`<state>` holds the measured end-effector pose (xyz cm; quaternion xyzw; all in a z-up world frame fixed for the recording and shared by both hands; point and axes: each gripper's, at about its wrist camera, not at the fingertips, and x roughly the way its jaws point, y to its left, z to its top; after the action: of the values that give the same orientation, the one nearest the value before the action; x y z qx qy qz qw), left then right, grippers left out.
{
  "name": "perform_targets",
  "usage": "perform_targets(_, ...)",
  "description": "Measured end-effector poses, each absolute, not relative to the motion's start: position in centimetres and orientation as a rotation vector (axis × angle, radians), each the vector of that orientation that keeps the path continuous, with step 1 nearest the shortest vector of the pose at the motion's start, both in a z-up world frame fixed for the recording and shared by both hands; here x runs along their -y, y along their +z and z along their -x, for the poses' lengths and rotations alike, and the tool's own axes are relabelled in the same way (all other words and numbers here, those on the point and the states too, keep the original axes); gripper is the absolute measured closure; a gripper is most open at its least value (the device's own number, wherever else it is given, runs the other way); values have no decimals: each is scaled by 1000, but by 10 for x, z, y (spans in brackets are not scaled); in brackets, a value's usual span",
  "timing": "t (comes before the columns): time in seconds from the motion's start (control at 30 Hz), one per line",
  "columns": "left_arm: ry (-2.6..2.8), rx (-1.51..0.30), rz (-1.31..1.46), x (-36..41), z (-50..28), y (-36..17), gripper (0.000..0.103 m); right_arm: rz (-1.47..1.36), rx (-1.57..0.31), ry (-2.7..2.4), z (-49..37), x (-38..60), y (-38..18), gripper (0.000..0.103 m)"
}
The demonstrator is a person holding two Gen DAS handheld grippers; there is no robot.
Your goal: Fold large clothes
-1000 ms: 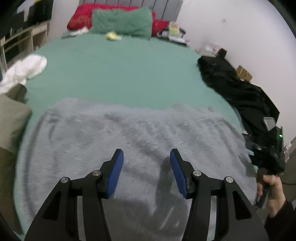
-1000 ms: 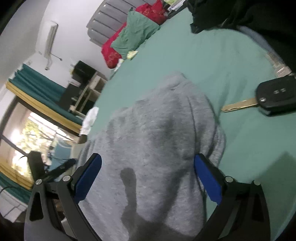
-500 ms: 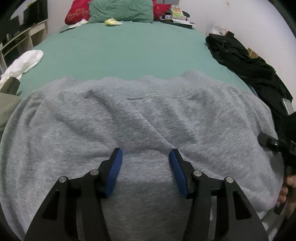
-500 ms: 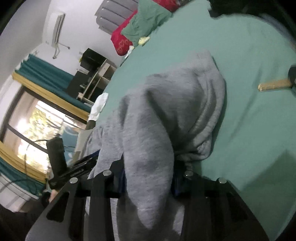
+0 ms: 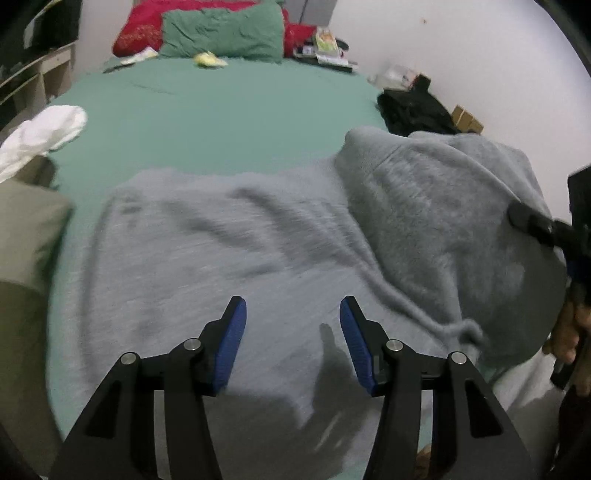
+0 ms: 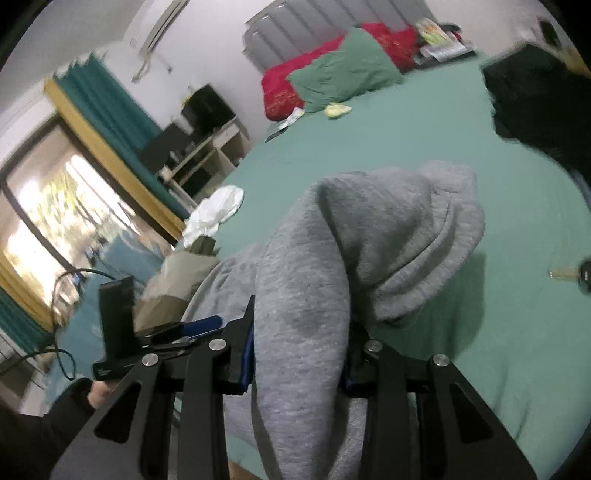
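Note:
A grey sweatshirt [image 5: 229, 251] lies spread on the green bed [image 5: 221, 110]. My left gripper [image 5: 291, 325] is open and empty, hovering above the sweatshirt's near middle. My right gripper [image 6: 299, 343] is shut on a bunched fold of the sweatshirt [image 6: 369, 236] and holds it lifted off the bed. In the left wrist view that raised fold [image 5: 443, 221] stands up at the right, with the right gripper's body at the right edge.
A black garment [image 5: 413, 107] lies at the bed's right edge. A white cloth [image 5: 40, 136] and an olive garment [image 5: 26, 229] lie at the left. Pillows [image 5: 221, 29] at the headboard. A car key [image 6: 572, 275] lies on the bed right of the raised fold.
My right gripper closed on the sweatshirt's right side and lifted it up and leftward. My left gripper stayed open and drew back above the sweatshirt.

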<state>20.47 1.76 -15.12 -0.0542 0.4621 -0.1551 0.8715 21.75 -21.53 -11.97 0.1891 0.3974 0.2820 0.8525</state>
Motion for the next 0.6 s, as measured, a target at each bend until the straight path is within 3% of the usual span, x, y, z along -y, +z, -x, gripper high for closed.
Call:
perform_targets(0.27, -213, -736, 225, -117, -161, -143, 47, -309, -896, 589, -232, 113, -109, 67)
perform_targets(0.5, -124, -705, 285, -164, -147, -142, 47, -729, -1047, 745, -263, 35, -158, 65)
perform_targets(0.6, -99, -688, 351, -188, -136, -143, 47, -718, -1205, 877, -275, -25, -175, 65)
